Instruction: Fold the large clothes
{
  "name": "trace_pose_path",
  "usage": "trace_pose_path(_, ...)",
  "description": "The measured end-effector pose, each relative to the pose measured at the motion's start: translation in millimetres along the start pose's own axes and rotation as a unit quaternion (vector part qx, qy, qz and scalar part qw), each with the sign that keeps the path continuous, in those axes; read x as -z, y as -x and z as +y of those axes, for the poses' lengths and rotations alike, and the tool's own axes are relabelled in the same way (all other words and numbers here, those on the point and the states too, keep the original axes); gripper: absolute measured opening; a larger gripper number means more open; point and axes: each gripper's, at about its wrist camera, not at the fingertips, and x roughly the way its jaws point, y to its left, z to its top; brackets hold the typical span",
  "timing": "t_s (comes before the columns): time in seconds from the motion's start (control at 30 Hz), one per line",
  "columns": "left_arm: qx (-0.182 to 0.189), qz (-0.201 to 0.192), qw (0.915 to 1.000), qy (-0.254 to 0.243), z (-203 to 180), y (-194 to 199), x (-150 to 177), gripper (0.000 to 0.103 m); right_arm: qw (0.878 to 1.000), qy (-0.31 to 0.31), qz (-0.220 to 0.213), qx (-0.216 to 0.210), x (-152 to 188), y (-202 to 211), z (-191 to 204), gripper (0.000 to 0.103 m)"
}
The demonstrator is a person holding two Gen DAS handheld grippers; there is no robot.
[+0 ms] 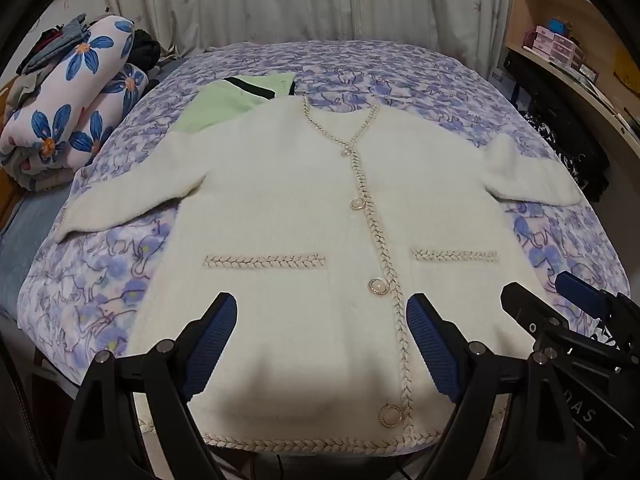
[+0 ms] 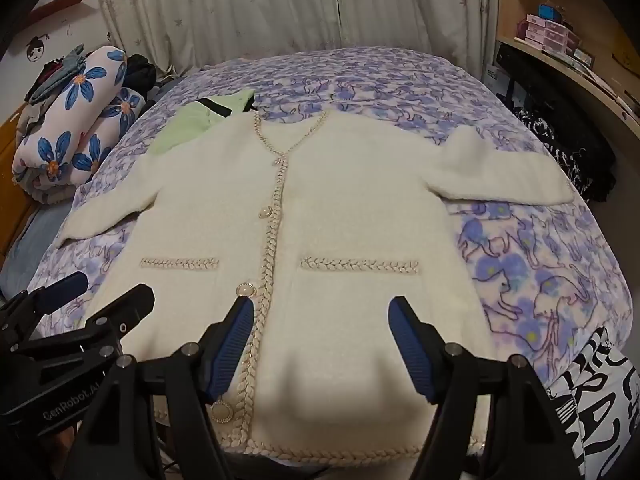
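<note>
A cream fuzzy cardigan [image 1: 280,200] with braided trim and pearl buttons lies flat, front up, on the bed, sleeves spread to both sides; it also shows in the right wrist view [image 2: 340,208]. My left gripper [image 1: 320,320] is open and empty, hovering above the hem near the button line. My right gripper [image 2: 320,328] is open and empty above the hem's right half; it also shows at the left wrist view's right edge [image 1: 540,292]. The left gripper shows at the right wrist view's left edge [image 2: 104,292].
The bed has a purple cat-print cover [image 1: 400,68]. A folded light green garment [image 1: 224,104] lies under the cardigan's left shoulder. A rolled flower-print quilt [image 1: 72,104] sits at the left. Shelves [image 1: 560,40] stand at the right. Dark clothes [image 2: 568,152] lie at the bed's right edge.
</note>
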Motion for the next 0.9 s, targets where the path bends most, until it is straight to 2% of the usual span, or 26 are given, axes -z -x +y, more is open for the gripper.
trace_pose_path(0.37,0.002,-0.003,1.0,0.0,0.0,1.9,0.7,0.085,1.0,0.0,-0.005,0.003,0.8,-2.6,2.2,0.07)
trace_pose_path(0.63,0.005,-0.007,1.0,0.002,16.8,4.6,4.1,0.086,1.0,0.0,-0.009,0.005,-1.4,-1.1,0.5,0.07)
trace_pose_path(0.9,-0.001,-0.002,1.0,0.001,10.1,-0.5,-0.5,0.086,1.0,0.0,-0.01,0.012,-2.4,-3.3,8.5,0.07)
